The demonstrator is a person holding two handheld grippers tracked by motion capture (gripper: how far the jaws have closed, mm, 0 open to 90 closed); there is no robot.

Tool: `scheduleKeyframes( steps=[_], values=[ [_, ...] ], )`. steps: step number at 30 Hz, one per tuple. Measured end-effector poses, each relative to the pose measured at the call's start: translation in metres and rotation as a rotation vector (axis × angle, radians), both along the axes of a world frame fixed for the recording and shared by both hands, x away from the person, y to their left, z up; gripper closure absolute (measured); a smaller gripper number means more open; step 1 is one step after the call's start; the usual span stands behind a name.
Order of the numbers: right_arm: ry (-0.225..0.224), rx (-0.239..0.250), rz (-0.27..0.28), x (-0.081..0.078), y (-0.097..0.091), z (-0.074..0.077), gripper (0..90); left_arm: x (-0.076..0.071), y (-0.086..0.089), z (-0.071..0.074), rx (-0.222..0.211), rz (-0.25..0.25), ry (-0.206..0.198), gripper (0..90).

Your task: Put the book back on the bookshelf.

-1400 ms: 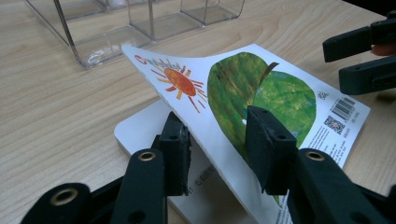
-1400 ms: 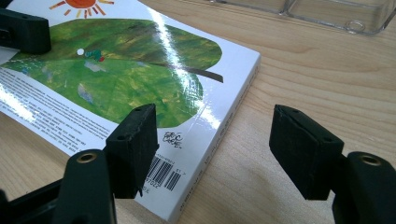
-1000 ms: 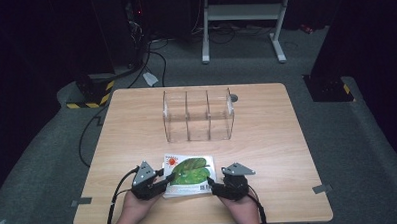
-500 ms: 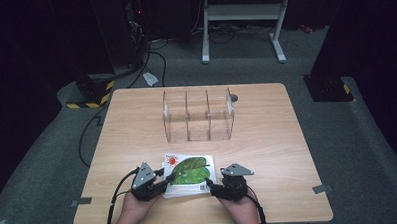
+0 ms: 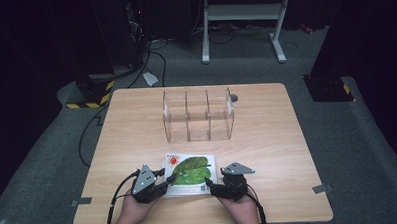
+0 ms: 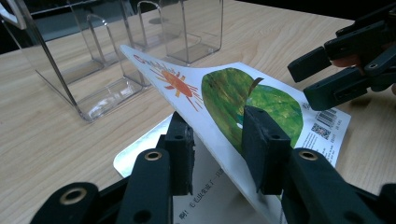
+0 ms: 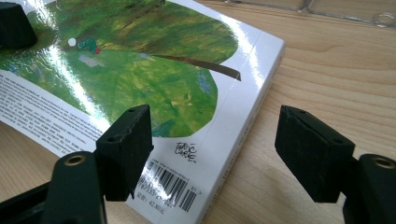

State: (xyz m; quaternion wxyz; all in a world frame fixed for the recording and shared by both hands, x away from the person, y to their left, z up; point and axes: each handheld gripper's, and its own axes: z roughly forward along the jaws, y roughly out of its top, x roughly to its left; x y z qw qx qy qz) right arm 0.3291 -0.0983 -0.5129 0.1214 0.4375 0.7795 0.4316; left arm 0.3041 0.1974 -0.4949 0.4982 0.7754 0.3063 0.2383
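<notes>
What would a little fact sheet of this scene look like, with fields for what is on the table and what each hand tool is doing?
surface: wooden table
main item: picture book with a green leaf and red sun on its cover, near the person's edge
left gripper: shut on the book's cover, which is lifted off the pages
right gripper: open, jaws just been opening, astride the book's barcode corner, not pressing on it
behind the book: clear plastic organizer with three compartments, all empty

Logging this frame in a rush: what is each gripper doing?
Left gripper: shut on the book's lifted cover.
Right gripper: open, jaws just widening, holding nothing.
</notes>
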Motion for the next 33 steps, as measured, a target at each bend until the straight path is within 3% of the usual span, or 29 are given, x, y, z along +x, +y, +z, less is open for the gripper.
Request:
scheduleKeyframes(
  steps=[9, 18, 33],
  values=[
    [0.020, 0.030, 0.032, 0.005, 0.005, -0.003, 23.3, -0.004, -0.001, 0.001, 0.015, -0.023, -0.049, 64.8],
    [0.089, 0.089, 0.043, 0.013, 0.004, -0.008, 17.6, -0.008, -0.001, 0.002, 0.029, -0.040, -0.088, 65.1],
    [0.156, 0.115, 0.070, 0.019, 0.006, -0.010, 14.4, -0.009, -0.002, 0.002, 0.039, -0.043, -0.101, 65.2]
  ],
)
